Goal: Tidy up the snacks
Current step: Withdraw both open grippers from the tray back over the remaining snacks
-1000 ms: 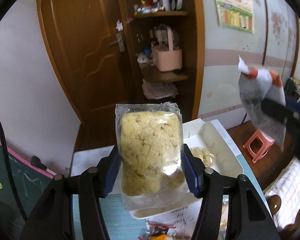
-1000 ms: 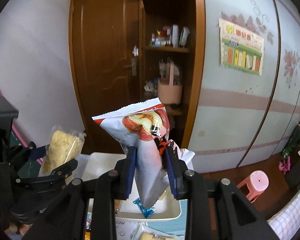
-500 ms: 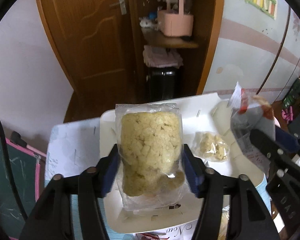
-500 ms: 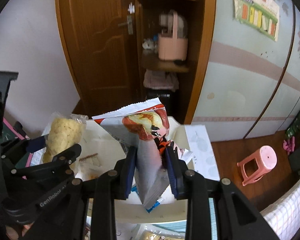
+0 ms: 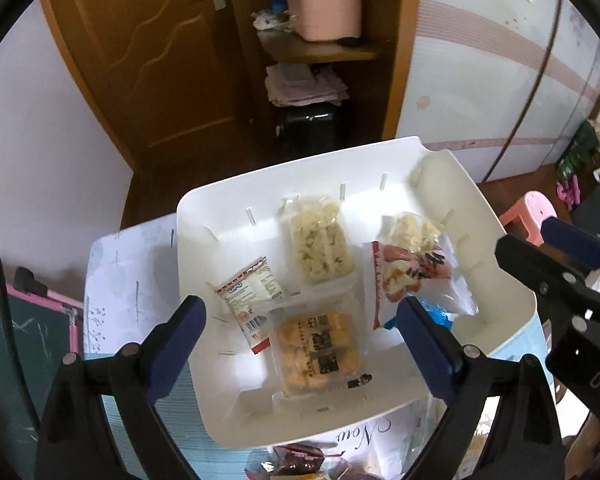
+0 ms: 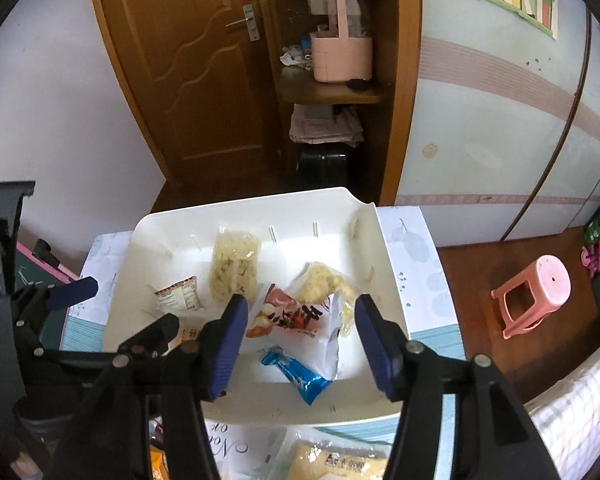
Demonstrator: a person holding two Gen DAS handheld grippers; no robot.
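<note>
A white tray [image 5: 380, 168] [image 6: 260, 204] holds several snack packs. A clear pack of pale yellow crackers [image 5: 320, 236] [image 6: 234, 266] lies at its middle back. A white and red chip bag [image 5: 412, 276] [image 6: 296, 316] lies to the right, over another pale pack [image 6: 324, 284]. A small white packet [image 5: 252, 292] [image 6: 178, 294], an orange cracker pack [image 5: 318, 350] and a blue wrapper [image 6: 296, 374] also lie in the tray. My left gripper [image 5: 302, 338] is open and empty above the tray's front. My right gripper [image 6: 298, 346] is open and empty above the chip bag.
More snack packs lie on the table in front of the tray [image 5: 300, 464] [image 6: 340, 460]. A green chalkboard with a pink frame [image 5: 24, 344] stands at the left. A pink stool [image 6: 534, 294] is on the floor to the right. A wooden door and shelves stand behind.
Both grippers tilted down over the tray and opened. The pale cracker pack left my left gripper and the chip bag left my right gripper; both now lie in the tray.
</note>
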